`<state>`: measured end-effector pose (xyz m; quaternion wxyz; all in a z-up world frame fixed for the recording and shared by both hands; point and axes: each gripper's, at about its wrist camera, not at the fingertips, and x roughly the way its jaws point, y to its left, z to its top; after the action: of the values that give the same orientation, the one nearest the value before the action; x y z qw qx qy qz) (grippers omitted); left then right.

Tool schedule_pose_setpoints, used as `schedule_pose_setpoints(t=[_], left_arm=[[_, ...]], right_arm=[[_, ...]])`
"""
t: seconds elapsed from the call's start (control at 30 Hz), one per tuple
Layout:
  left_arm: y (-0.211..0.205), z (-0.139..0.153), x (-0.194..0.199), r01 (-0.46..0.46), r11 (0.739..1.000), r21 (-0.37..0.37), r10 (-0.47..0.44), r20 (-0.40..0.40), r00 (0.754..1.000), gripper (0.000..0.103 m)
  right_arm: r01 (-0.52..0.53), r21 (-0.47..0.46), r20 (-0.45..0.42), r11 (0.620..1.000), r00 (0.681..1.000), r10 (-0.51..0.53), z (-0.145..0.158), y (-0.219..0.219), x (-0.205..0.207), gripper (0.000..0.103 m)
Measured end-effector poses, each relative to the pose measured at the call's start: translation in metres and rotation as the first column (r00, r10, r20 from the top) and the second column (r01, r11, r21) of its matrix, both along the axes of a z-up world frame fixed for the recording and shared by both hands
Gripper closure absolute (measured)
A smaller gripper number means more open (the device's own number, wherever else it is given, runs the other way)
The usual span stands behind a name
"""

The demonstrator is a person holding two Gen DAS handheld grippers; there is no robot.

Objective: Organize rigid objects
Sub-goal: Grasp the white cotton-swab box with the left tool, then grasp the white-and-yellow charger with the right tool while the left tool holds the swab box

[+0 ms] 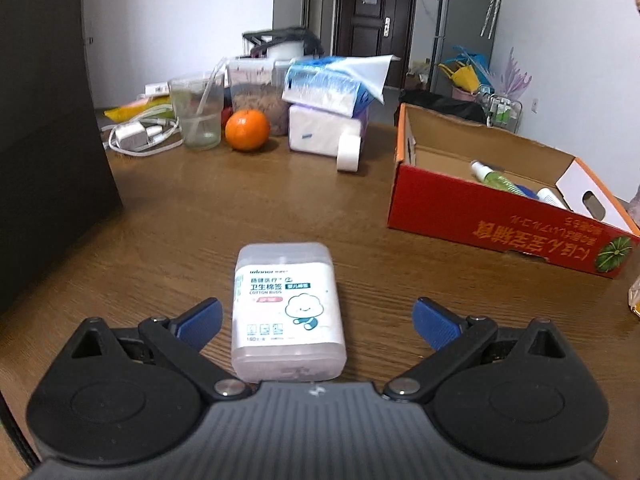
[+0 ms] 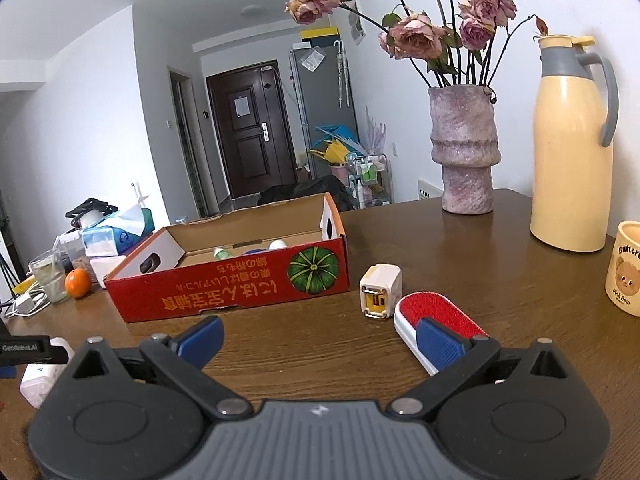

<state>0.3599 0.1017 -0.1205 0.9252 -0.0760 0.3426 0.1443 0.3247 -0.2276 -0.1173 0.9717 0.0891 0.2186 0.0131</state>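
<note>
A clear cotton-bud box point(image 1: 288, 314) with a white label lies flat on the wooden table, between the spread blue fingers of my left gripper point(image 1: 318, 322), which is open and not touching it. The same cotton-bud box point(image 2: 38, 384) shows at the far left of the right wrist view, partly behind the other gripper. A red cardboard box point(image 1: 496, 216) sits to the right with a green spray bottle point(image 1: 494, 176) and other small bottles inside. My right gripper point(image 2: 320, 344) is open over bare table in front of the red cardboard box point(image 2: 236, 284). A white charger cube point(image 2: 380, 292) and a red-and-white lint brush point(image 2: 440, 316) lie by its right finger.
At the back left stand an orange point(image 1: 247, 130), a glass cup point(image 1: 198, 114), white cables and a charger point(image 1: 134, 136), tissue packs point(image 1: 328, 112) and a paper roll point(image 1: 349, 153). A dark block point(image 1: 44, 128) fills the left. A flower vase point(image 2: 466, 148), yellow thermos point(image 2: 570, 148) and bear mug point(image 2: 626, 268) stand right.
</note>
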Motion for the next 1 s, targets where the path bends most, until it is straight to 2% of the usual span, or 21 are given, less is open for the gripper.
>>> schedule_pose_setpoints(t=[0.13,0.33,0.4,0.57,0.8,1.0], left_arm=[[0.005,-0.008,0.007,-0.010,1.000,-0.002,0.010,-0.020,1.000,0.000],[0.004,-0.014,0.013,-0.013,0.999,0.036,0.014,-0.020,1.000,0.002],[0.002,-0.015,0.014,-0.009,0.999,0.052,0.010,-0.019,1.000,0.009],[0.003,-0.018,0.017,0.008,0.999,0.034,-0.007,-0.035,0.999,0.037],[0.005,-0.018,0.016,0.017,1.000,0.013,-0.017,-0.033,0.999,0.037],[0.002,-0.014,0.013,0.032,0.999,0.028,-0.031,-0.013,0.999,0.037]], right_arm=[[0.003,-0.002,-0.004,1.000,1.000,-0.003,-0.003,0.001,0.001,0.000],[0.011,-0.008,-0.009,1.000,1.000,-0.011,-0.006,0.002,0.003,0.000],[0.013,-0.012,-0.011,1.000,1.000,-0.013,-0.006,0.003,0.003,0.000],[0.018,-0.022,-0.018,1.000,1.000,-0.018,-0.009,0.005,0.004,0.000],[0.023,-0.034,-0.019,0.999,1.000,-0.023,-0.012,0.008,0.005,0.000],[0.031,-0.046,-0.021,0.998,0.999,-0.032,-0.014,0.010,0.006,0.000]])
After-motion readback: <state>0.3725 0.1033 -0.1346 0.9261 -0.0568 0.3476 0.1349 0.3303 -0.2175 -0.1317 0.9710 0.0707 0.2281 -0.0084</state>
